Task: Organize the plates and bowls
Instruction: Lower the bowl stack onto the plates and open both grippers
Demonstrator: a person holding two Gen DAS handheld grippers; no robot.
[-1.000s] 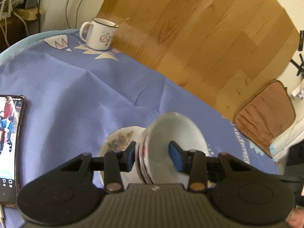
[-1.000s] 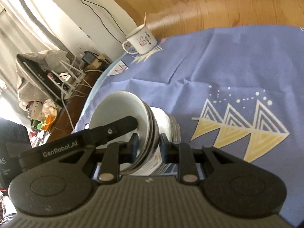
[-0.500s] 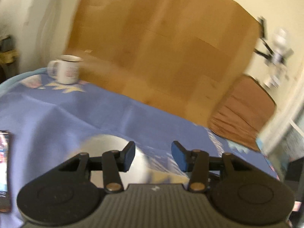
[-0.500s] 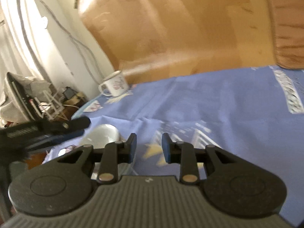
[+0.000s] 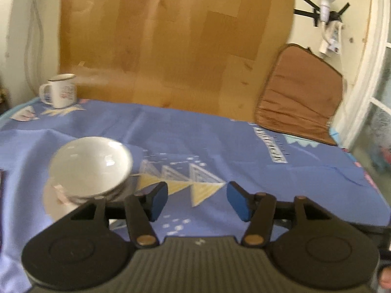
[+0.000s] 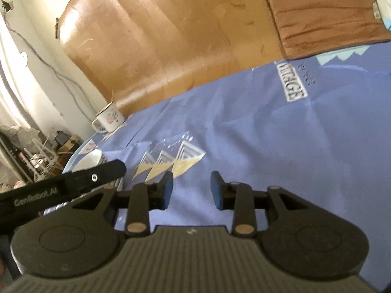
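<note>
A stack of white bowls (image 5: 90, 166) rests on a patterned plate (image 5: 52, 201) on the blue tablecloth (image 5: 220, 146). In the left wrist view the stack lies left of my left gripper (image 5: 197, 201), whose jaws are opening with only cloth between them. My right gripper (image 6: 191, 189) hovers over the triangle print on the cloth, its jaws also opening and empty. In the right wrist view the bowls (image 6: 89, 158) show at far left, partly hidden behind the left gripper's black arm (image 6: 73, 185).
A white enamel mug (image 5: 59, 90) with a spoon stands at the table's far left corner. A brown cushion (image 5: 298, 95) leans at the far right edge. A wooden board (image 5: 171, 44) backs the table. Shelving and cables (image 6: 36, 156) crowd the left of the right wrist view.
Both grippers have let go of the bowl stack and swung right, away from it. The bowls, held tilted before, now sit upright on the plate. Both pairs of jaws stand wider.
</note>
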